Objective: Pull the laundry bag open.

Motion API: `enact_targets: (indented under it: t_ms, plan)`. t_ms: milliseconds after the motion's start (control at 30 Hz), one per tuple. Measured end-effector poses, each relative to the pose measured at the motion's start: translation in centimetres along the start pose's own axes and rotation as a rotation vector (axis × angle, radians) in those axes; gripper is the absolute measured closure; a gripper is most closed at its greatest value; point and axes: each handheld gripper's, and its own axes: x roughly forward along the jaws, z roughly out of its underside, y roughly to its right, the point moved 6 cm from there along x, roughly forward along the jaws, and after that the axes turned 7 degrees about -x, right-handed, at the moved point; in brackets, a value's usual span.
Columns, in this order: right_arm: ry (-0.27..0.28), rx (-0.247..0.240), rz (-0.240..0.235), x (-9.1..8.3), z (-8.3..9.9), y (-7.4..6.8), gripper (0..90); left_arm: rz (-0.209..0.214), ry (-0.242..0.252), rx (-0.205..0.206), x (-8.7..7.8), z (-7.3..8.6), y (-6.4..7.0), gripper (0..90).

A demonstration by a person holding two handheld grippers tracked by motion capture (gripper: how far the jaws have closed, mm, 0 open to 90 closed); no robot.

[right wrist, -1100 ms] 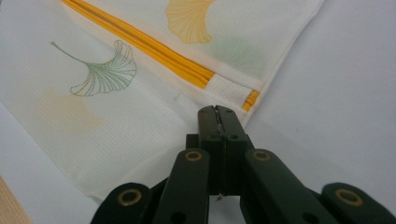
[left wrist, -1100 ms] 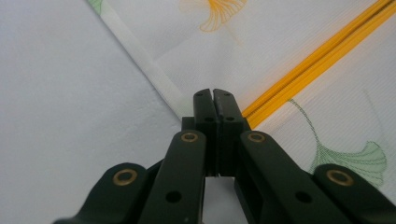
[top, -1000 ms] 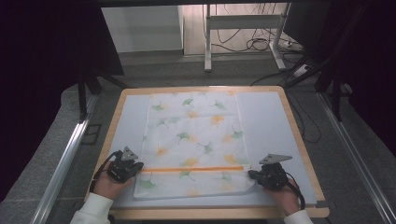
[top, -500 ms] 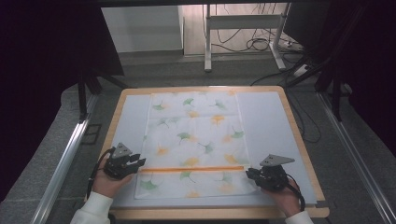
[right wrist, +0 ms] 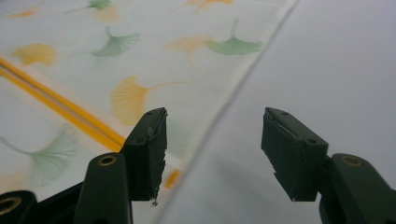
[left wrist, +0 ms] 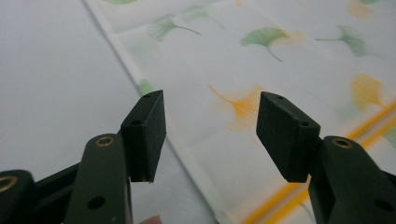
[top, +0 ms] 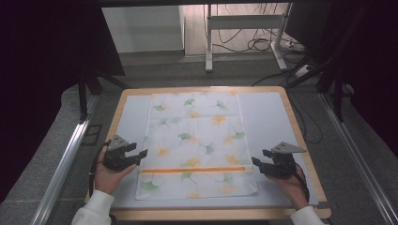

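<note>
I see a thin, matt woven cloth [top: 196, 143], white, printed with pale green and yellow leaves, an orange stripe [top: 192, 169] near its near end and a stitched hem. It lies on a smooth matt grey mat [top: 267, 122] framed by the counter's [top: 307, 159] light wood rim. Both my grippers, left [left wrist: 210, 135] and right [right wrist: 212, 149], look matt black plastic with brass-coloured screws; the right pads [right wrist: 152, 149] are frayed.
</note>
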Motion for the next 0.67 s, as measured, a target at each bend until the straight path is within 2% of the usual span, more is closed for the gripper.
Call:
enact_targets:
  t_ms: [133, 200, 400, 533, 667]
  plan:
    - [-0.015, 0.037, 0.027, 0.1, 0.8, 1.8, 40.0, -0.020, -0.021, -0.008, 0.7, 0.1, -1.0, 41.5]
    - [-0.011, 0.046, 0.030, -0.2, 1.0, 2.2, 39.9, -0.020, -0.029, -0.012, 0.6, 0.6, -1.3, 41.4]
    - [-0.027, 0.033, 0.026, -0.4, 1.5, 2.2, 38.6, -0.018, -0.036, 0.001, -0.1, 1.3, -1.4, 40.1]
    - [-0.006, 0.033, 0.028, -0.8, 1.4, 2.0, 37.8, -0.009, -0.031, -0.009, -0.2, 1.3, -1.2, 40.0]
    - [0.022, 0.056, 0.033, -1.3, 1.5, 2.0, 37.3, -0.010, -0.035, -0.012, -0.1, 1.3, -1.3, 39.8]
